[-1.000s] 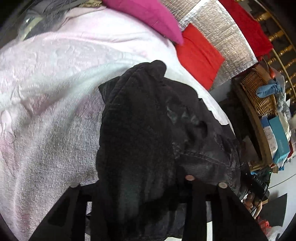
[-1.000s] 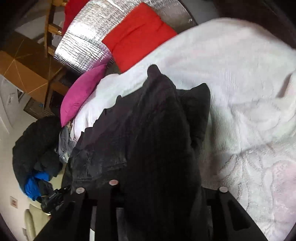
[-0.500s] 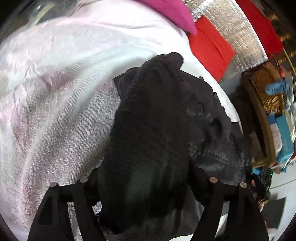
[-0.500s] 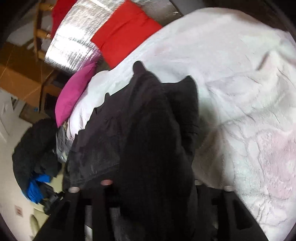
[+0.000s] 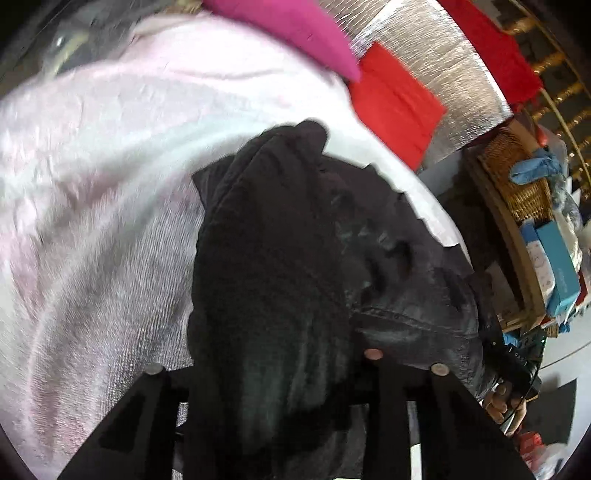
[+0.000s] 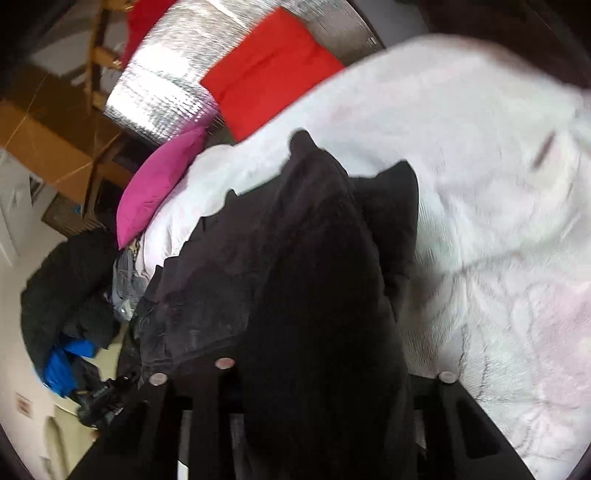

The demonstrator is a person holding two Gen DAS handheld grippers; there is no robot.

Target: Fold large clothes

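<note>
Field notes, both wrist views blurred by motion. I take the pale pink blanket (image 5: 96,206) (image 6: 498,192) as landmark.

The black garment (image 5: 280,266) (image 6: 303,280) lies bunched on the blanket, its far tip pointing toward the red cushion (image 5: 395,99) (image 6: 266,70) beyond the blanket's far edge. A magenta pillow (image 5: 295,29) (image 6: 159,184) sits at that same edge, just beside the red cushion.

My left gripper (image 5: 266,369) is clenched on a thick fold of the garment; cloth fills the gap. My right gripper (image 6: 332,369) likewise grasps a fold.

Left view: open blanket stretches away from the garment on the side opposite the wicker basket (image 5: 517,177). Right view: open blanket on the side away from the dark clothes pile (image 6: 70,288).
</note>
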